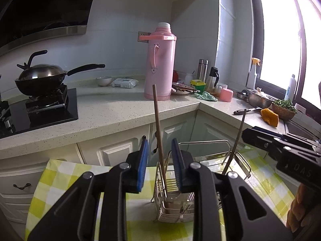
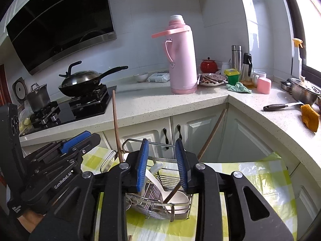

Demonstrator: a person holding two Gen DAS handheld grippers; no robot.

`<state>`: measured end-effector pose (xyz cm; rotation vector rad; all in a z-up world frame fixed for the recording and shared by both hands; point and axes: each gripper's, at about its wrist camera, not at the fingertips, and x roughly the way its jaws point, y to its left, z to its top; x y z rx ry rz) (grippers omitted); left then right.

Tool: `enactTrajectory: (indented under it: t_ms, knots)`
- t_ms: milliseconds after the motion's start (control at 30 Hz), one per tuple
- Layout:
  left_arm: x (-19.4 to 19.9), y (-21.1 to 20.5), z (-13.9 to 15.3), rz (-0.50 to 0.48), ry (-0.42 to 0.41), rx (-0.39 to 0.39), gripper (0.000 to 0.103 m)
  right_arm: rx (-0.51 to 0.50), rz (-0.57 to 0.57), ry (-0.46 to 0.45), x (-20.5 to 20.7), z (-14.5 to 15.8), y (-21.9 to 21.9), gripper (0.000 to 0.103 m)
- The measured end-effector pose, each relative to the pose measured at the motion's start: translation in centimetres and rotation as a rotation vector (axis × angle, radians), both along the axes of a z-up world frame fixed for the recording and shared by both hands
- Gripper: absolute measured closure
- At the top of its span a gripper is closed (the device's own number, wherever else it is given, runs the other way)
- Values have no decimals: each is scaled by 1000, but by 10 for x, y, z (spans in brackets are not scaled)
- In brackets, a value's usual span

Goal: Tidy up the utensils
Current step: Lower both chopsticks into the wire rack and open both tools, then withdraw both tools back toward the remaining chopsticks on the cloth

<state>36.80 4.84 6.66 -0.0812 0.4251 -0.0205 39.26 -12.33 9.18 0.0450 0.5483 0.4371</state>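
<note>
Lower centre of both views: a wire rack (image 2: 158, 206) stands on a yellow-checked cloth (image 1: 60, 172), with two chopsticks and white spoons inside.
Left chopstick (image 1: 159, 140): stands nearly upright in the rack's narrow compartment, rising between the blue pads of the left gripper (image 1: 159, 164); pads spread, neither appears to press on it.
Right chopstick (image 2: 210, 136): leans up and to the right out of the wider compartment, its foot among the white spoons (image 2: 160, 180).
Right gripper (image 2: 162, 164): pads spread, nothing pinched; the spoons show through the gap.
Risk, snagging: either stick could catch on a pad as a gripper pulls away and be flicked out.
Risk, tipping: the leaning stick looks poorly supported; a nudge could slide it over the rim.
Risk, collision: the grippers sit close together over the rack and could knock each other.
Surroundings: pink flask (image 1: 159, 64) and wok (image 1: 40, 76) on the counter behind, well apart.
</note>
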Motion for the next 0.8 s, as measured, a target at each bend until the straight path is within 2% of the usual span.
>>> enactTrajectory:
  t_ms: [100, 133, 167, 200, 233, 300, 400, 467, 567, 633, 800]
  knots:
    - [-27, 4, 6, -2, -12, -5, 80, 27, -7, -19, -24, 7, -16, 75]
    - [-37, 5, 7, -4, -12, -4, 76, 34, -10, -23, -34, 8, -21, 73]
    - [-47, 6, 7, -4, -12, -2, 61, 40, -16, -26, -42, 8, -26, 70]
    - [-58, 6, 6, 0, -15, -3, 51, 45, -22, -28, -52, 7, -32, 60]
    - [-68, 7, 5, 7, -25, -8, 34, 50, -28, -29, -61, 5, -37, 50]
    - [-88, 8, 1, 16, -31, -16, 32, 52, -39, -32, -79, 2, -47, 48]
    - [-109, 9, -11, 19, 4, -24, 32, 45, -56, -14, -100, -6, -58, 48]
    - [-123, 11, -21, 24, 26, -32, 25, 48, -70, -1, -114, -13, -66, 46]
    - [-140, 15, -36, 25, 65, -57, 13, 58, -90, 18, -132, -25, -77, 35]
    - [-149, 17, -46, 31, 83, -76, 8, 60, -96, 33, -141, -34, -81, 29]
    - [-165, 19, -73, 41, 142, -117, 5, 71, -98, 78, -158, -57, -84, 22]
